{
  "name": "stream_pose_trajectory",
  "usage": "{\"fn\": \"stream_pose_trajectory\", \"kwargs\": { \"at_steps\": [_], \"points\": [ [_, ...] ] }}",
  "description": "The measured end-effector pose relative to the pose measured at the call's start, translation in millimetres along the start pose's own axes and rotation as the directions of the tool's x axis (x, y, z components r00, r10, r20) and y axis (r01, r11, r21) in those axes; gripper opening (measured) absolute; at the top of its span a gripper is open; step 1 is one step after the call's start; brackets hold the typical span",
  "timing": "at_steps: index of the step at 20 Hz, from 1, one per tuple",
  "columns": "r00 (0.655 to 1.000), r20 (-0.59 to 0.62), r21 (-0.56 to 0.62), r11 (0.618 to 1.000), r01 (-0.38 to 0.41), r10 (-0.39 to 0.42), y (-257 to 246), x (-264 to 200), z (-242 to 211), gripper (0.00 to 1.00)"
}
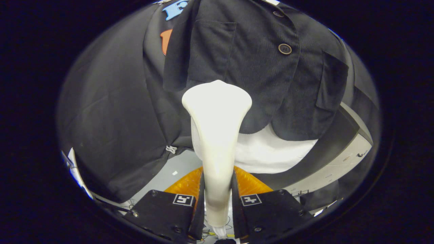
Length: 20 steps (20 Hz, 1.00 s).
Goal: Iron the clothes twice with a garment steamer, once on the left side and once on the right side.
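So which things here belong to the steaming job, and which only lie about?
Job:
steamer, held between the gripper fingers
jacket, beyond the steamer head

Lying about:
white cloth under the jacket hem
grey box
white cord

Black cloth wall [112,112] hangs above a pale grey floor [176,169].

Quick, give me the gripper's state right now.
Gripper: shut on the white garment steamer, both fingers pressing its handle; the steamer head points at the hanging dark jacket.
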State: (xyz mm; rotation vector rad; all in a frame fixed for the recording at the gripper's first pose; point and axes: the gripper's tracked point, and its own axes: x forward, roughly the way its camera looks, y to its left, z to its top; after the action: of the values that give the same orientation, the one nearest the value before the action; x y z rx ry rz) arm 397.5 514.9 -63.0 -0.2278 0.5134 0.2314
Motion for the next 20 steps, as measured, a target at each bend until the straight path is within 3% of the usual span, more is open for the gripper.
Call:
{"fn": "stream_pose_trajectory", "kwargs": {
  "at_steps": [5, 12, 17, 20],
  "points": [
    [0.999, 0.038, 0.030, 0.999, -0.037, 0.036, -13.1, -31.1, 31.1, 0.37],
    [0.983, 0.177, 0.066, 0.996, -0.063, 0.050, -94.4, -143.6, 76.0, 0.37],
    [0.968, 0.250, 0.108, 0.994, -0.030, 0.002, -191.0, -213.9, 62.6, 0.37],
    [0.966, 0.257, 0.154, 0.988, -0.001, -0.039, -256.9, -248.2, 28.2, 0.37]
  ]
}}
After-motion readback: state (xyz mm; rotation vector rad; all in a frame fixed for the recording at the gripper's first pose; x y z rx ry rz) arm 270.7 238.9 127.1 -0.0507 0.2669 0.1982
